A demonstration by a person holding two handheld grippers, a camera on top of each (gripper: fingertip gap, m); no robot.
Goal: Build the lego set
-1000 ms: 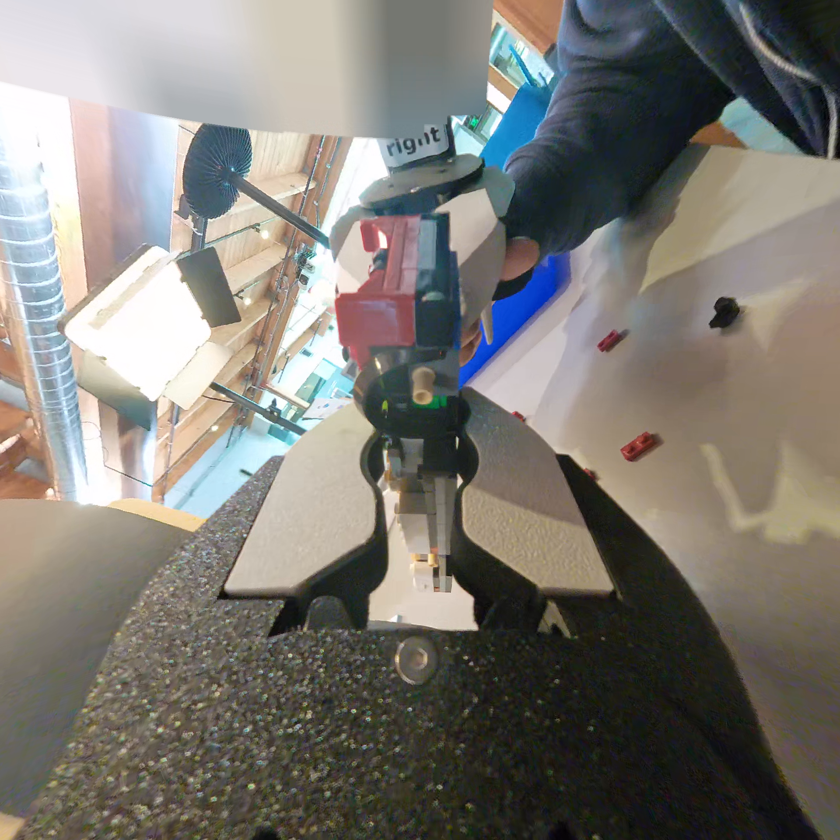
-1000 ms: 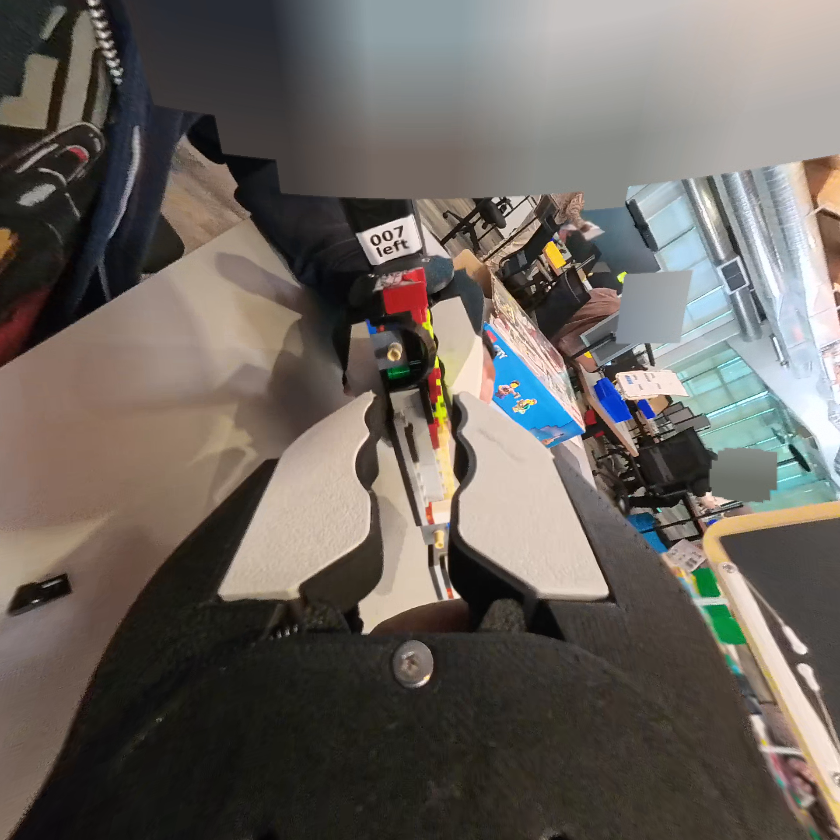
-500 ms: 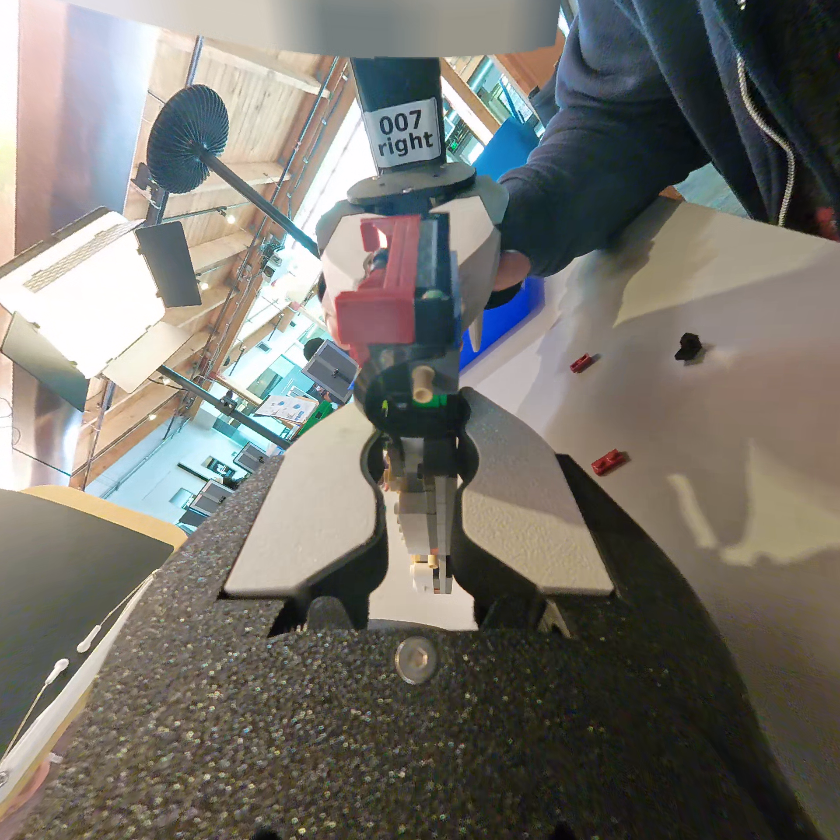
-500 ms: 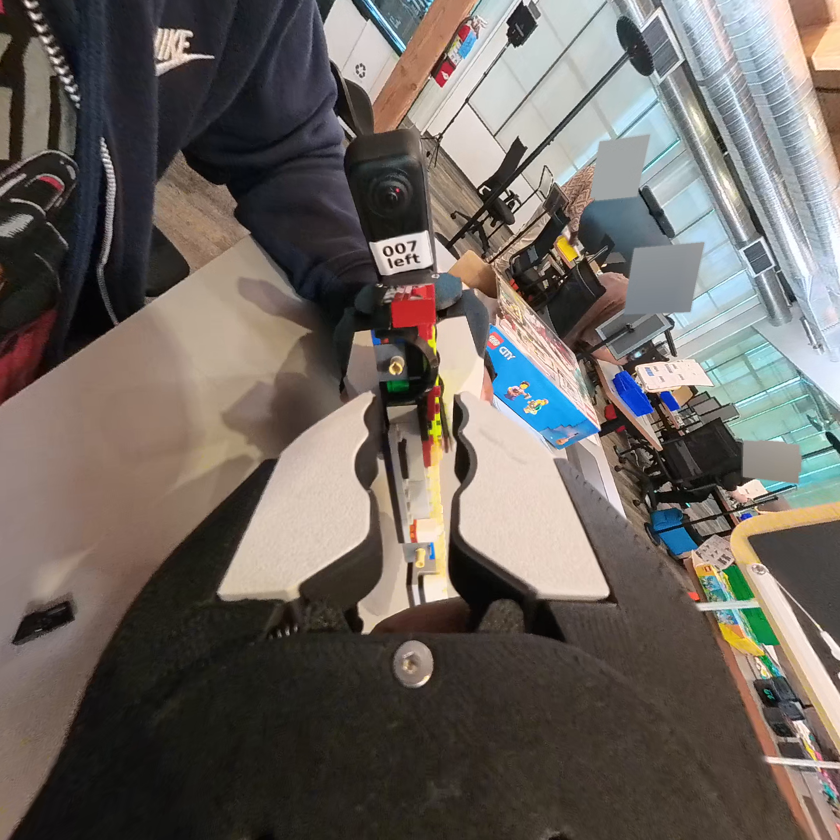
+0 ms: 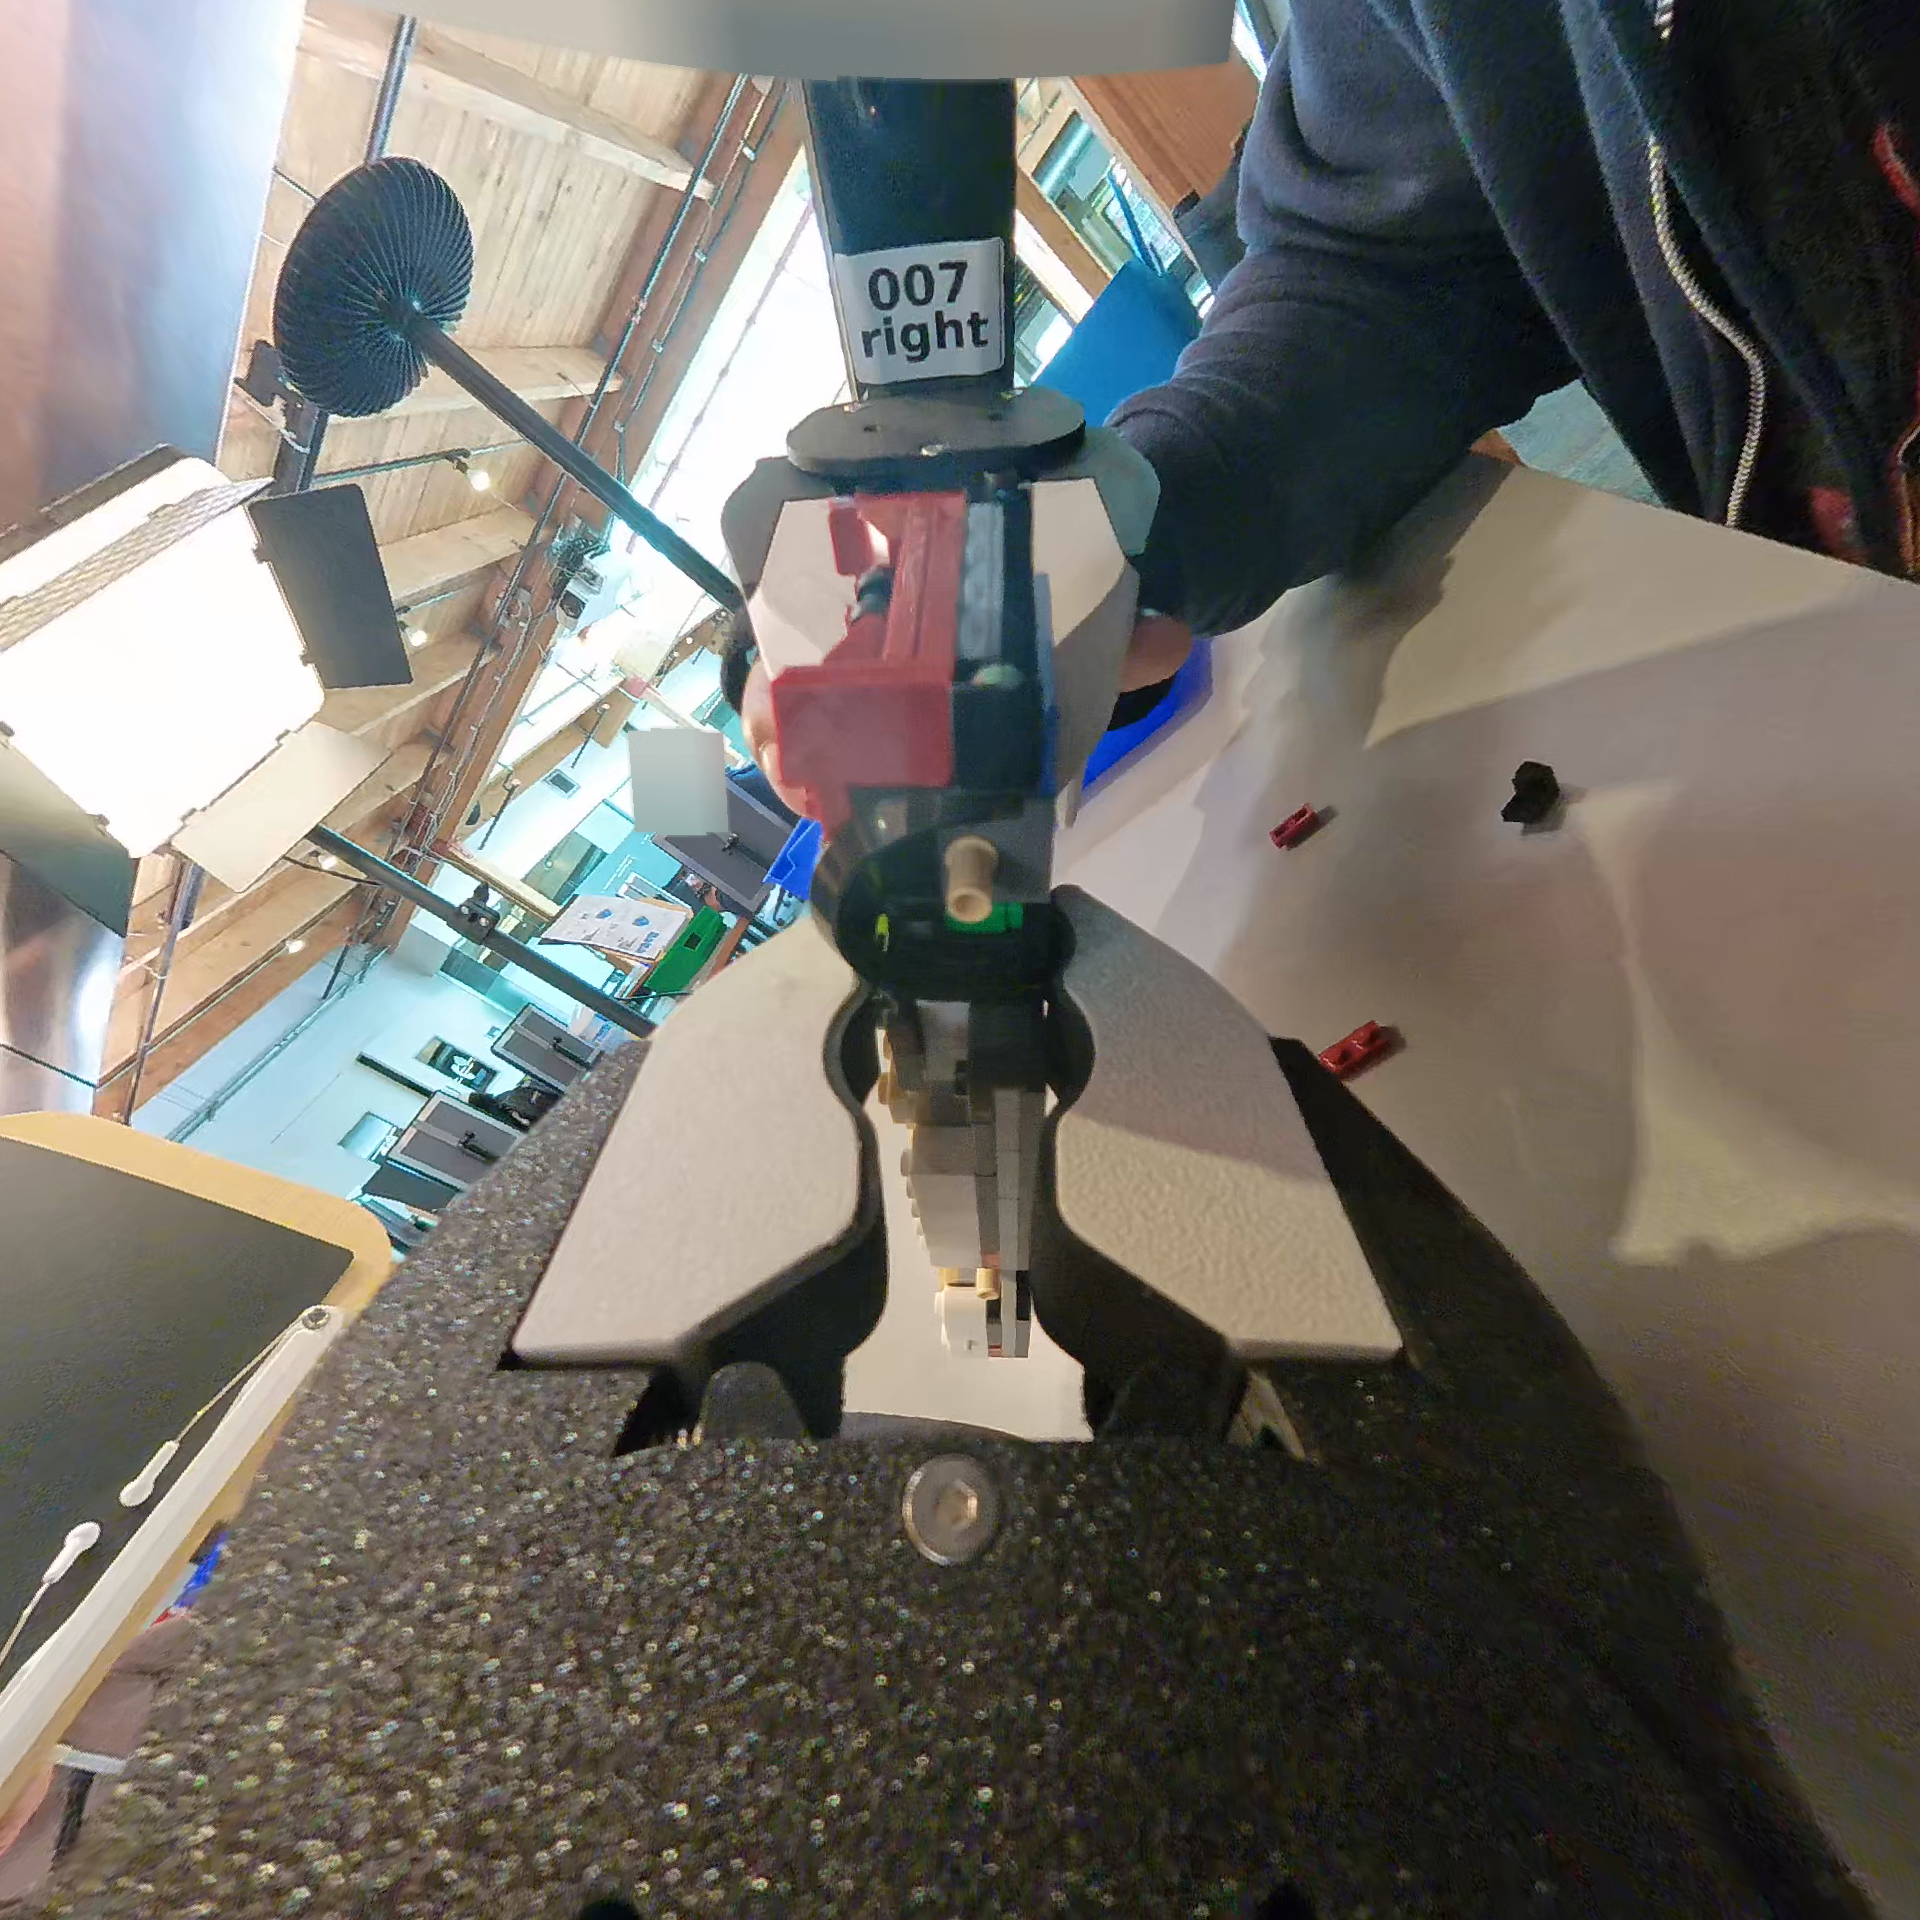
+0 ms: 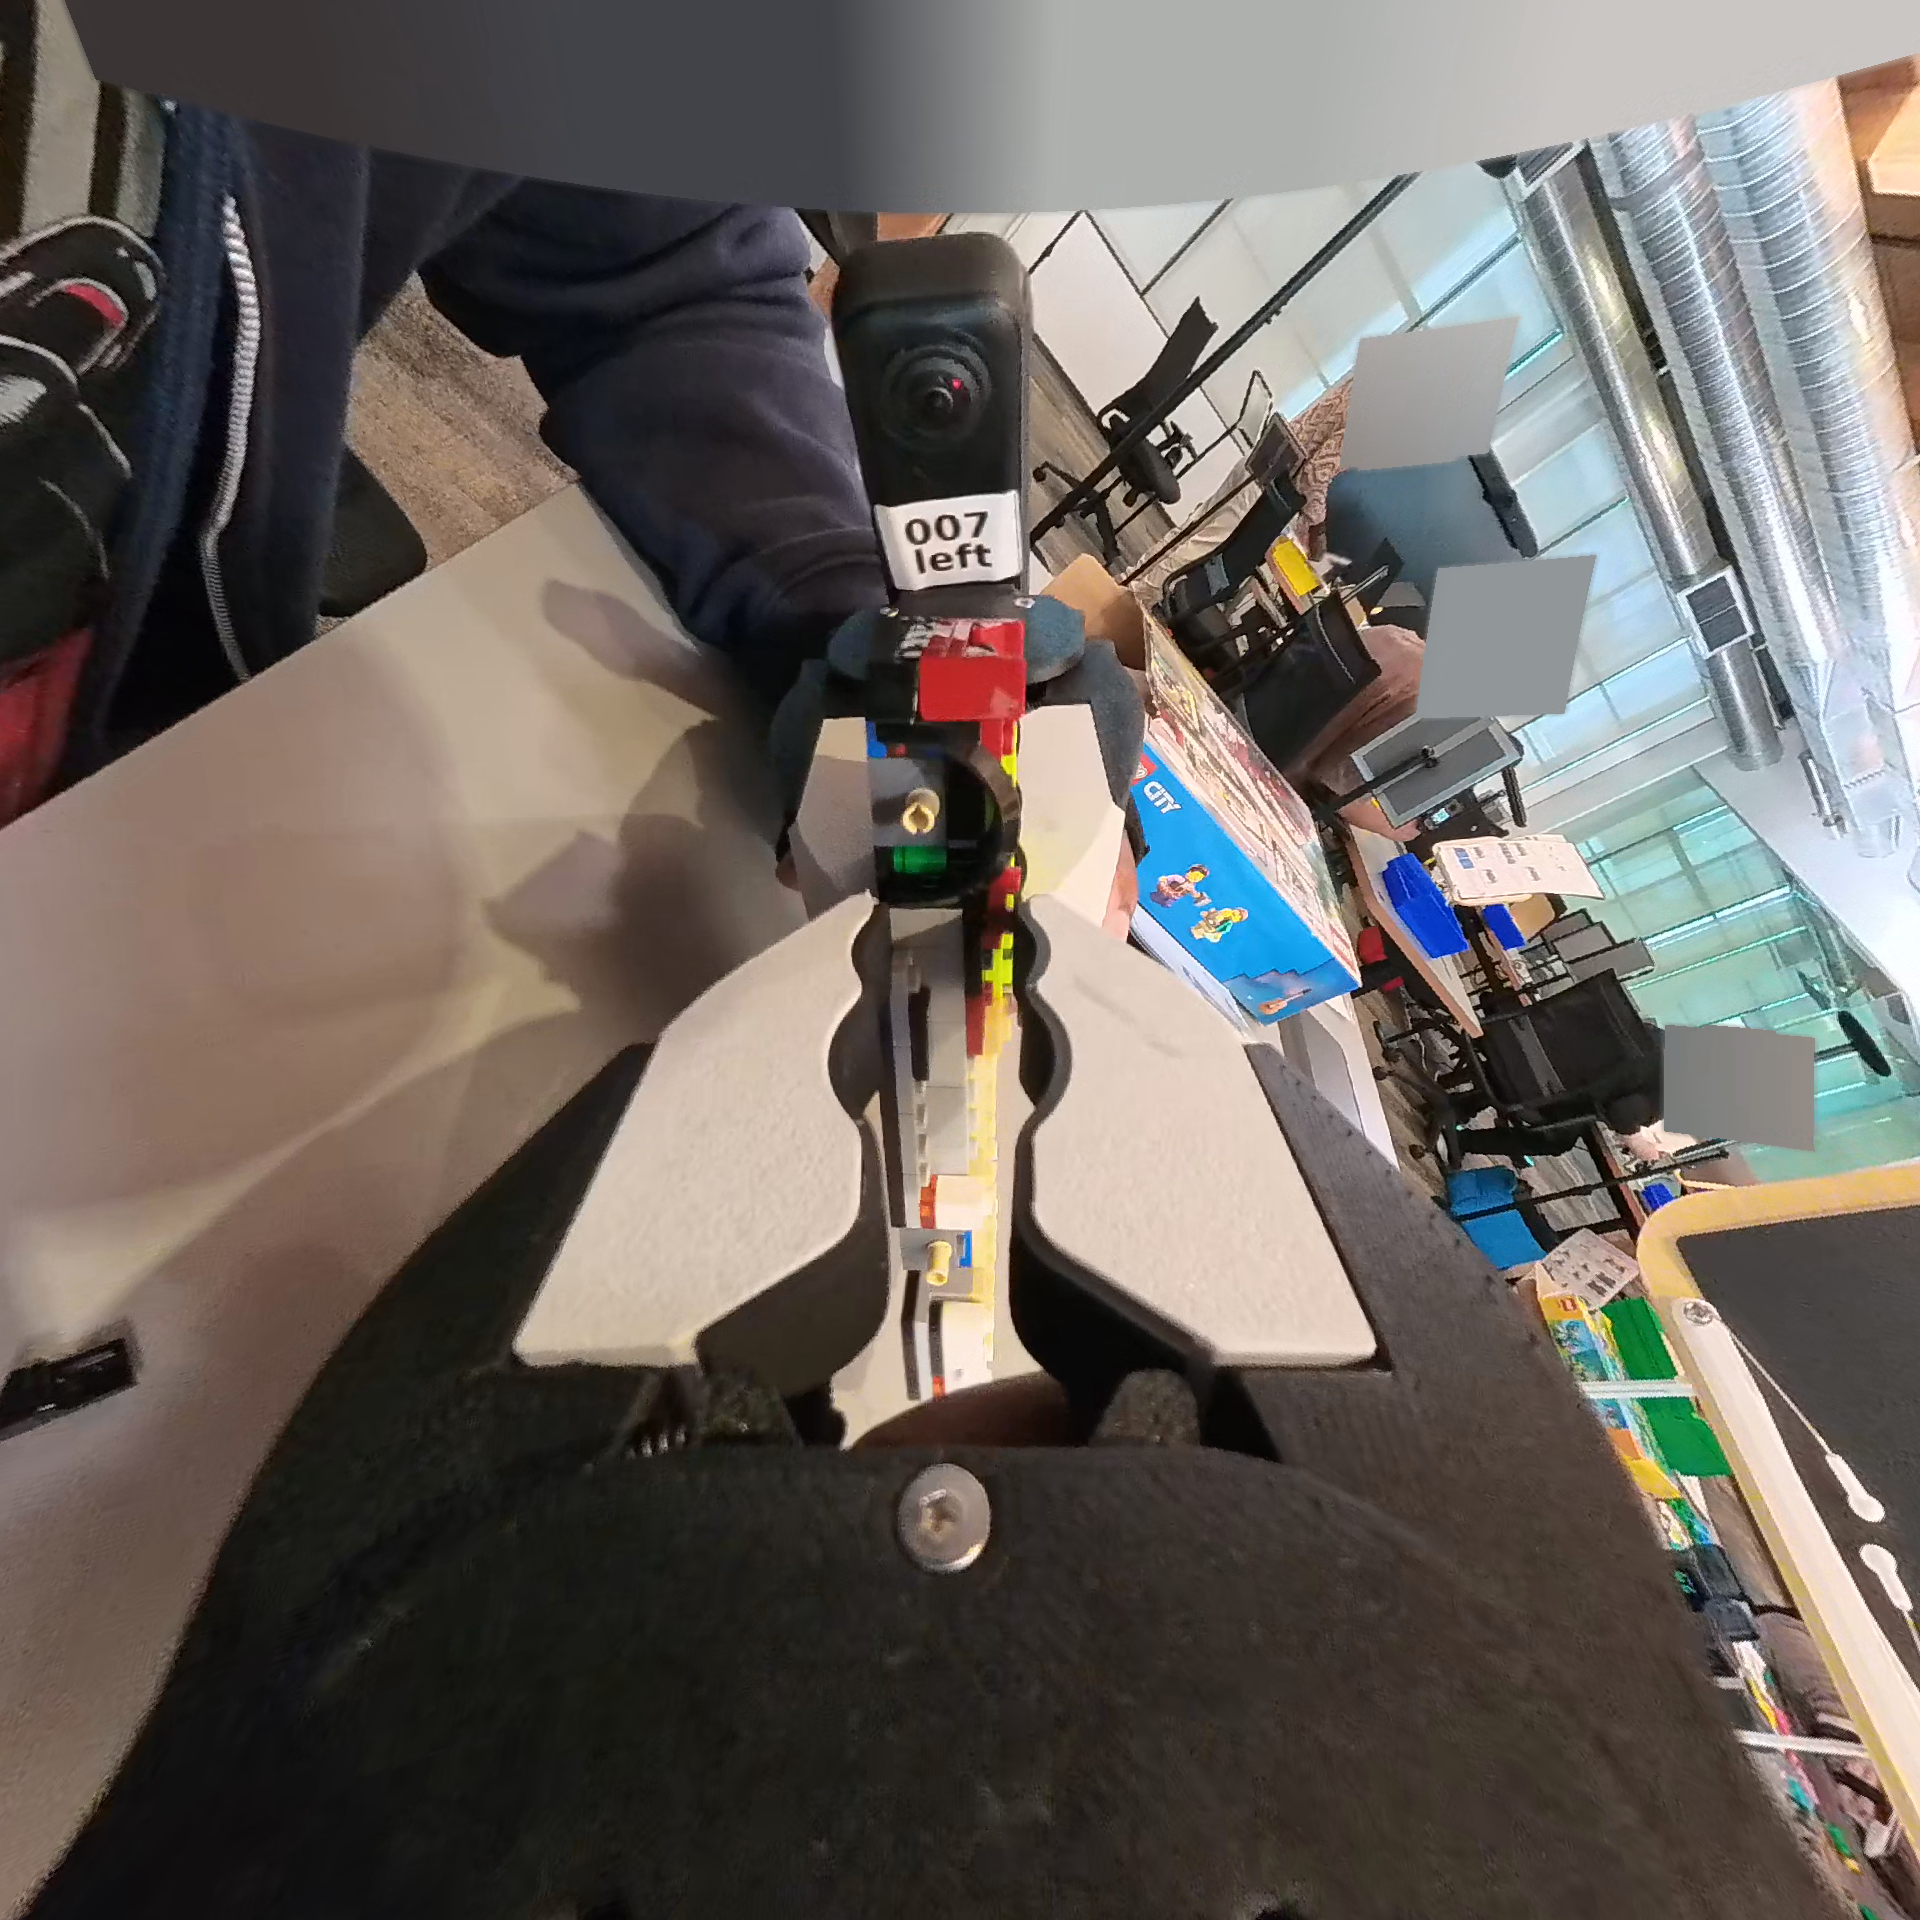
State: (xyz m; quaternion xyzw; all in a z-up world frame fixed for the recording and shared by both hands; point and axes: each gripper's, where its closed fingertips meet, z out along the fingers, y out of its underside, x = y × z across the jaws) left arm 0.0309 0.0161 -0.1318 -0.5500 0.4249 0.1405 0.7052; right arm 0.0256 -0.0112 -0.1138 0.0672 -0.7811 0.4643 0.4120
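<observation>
A long brick-built model hangs in the air between my two grippers, which face each other. In the left wrist view my left gripper (image 5: pixel 951 935) is shut on the model's grey and tan end (image 5: pixel 971 1195). The model's black wheel arch with a tan pin (image 5: pixel 971 868) sits just past the fingertips. Beyond it, the right gripper (image 5: pixel 925 717) clamps the red and black end (image 5: pixel 873 717). In the right wrist view my right gripper (image 6: pixel 945 914) is shut on the model's grey, red and yellow side (image 6: pixel 951 1122). The left gripper (image 6: pixel 935 800) holds the far end.
On the white table (image 5: pixel 1558 1039) lie two small red bricks (image 5: pixel 1296 826) (image 5: pixel 1354 1046) and a black piece (image 5: pixel 1529 792). Another black piece (image 6: pixel 62 1377) lies at the left. A blue toy box (image 6: pixel 1236 904) and a wood-rimmed black board (image 6: pixel 1808 1351) are nearby. A person's dark sleeve (image 5: pixel 1351 416) reaches in. Left and right tips are no more than a few centimetres apart. About 12 cm separates my left fingertips from the black piece (image 5: pixel 1529 792).
My right gripper's jaws have narrowed onto the model, which now sits deeper between them. Both grippers have tilted with the model. The left grasp is unchanged.
</observation>
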